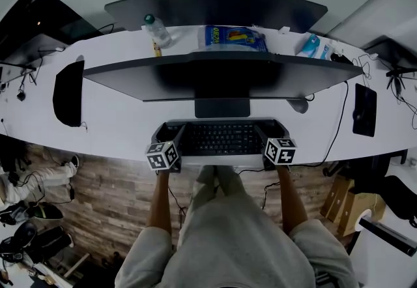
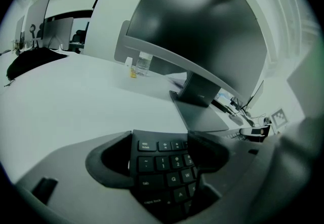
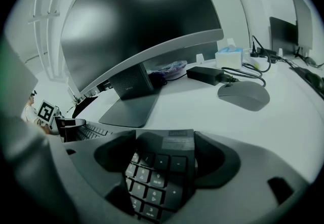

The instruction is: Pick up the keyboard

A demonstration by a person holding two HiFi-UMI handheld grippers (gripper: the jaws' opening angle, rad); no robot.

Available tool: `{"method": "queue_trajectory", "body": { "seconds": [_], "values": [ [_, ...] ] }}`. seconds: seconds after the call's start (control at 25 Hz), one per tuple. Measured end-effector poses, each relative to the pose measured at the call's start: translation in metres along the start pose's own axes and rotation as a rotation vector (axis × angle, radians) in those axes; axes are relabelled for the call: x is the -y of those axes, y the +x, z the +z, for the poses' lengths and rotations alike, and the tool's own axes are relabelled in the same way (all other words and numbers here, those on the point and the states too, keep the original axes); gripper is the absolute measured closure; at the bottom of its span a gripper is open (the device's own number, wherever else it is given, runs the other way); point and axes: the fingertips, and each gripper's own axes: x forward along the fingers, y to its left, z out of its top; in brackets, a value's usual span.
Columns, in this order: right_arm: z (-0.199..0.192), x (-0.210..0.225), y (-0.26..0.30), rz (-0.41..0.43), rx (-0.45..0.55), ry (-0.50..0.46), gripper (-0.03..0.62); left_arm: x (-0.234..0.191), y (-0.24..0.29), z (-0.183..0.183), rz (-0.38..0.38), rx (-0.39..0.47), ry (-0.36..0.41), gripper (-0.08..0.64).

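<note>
The black keyboard [image 1: 218,139] lies flat near the desk's front edge, just in front of the monitor stand. My left gripper [image 1: 172,131] sits at its left end. In the left gripper view the esc-key corner of the keyboard [image 2: 159,167] fills the gap of the left gripper [image 2: 162,154], with both jaws against it. My right gripper [image 1: 270,130] is at the right end. There the number-pad end of the keyboard [image 3: 157,172] lies inside the right gripper [image 3: 164,154]: one jaw meets the end edge and the other lies over the keys.
A wide curved monitor [image 1: 221,75] on a flat stand base [image 1: 222,108] hangs over the desk just behind the keyboard. A grey mouse [image 3: 244,95] and a power adapter [image 3: 205,73] lie to the right. A water bottle [image 1: 157,29], a wipes pack [image 1: 231,38] and a tissue box [image 1: 313,45] stand behind.
</note>
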Motion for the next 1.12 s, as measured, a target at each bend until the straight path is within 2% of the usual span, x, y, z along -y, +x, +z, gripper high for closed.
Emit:
{"method": "queue_trajectory", "body": {
  "seconds": [0.28, 0.52, 1.12],
  "values": [
    [0.004, -0.001, -0.007, -0.018, 0.016, 0.004, 0.242, 0.004, -0.002, 0.004, -0.006, 0.013, -0.02, 0.238],
    [0.014, 0.0, -0.02, -0.029, 0.045, -0.001, 0.241, 0.014, -0.008, 0.014, -0.011, 0.044, -0.001, 0.238],
    [0.067, -0.024, -0.067, -0.029, 0.193, -0.06, 0.241, 0.037, -0.052, 0.07, -0.035, 0.173, 0.048, 0.238]
  ]
}}
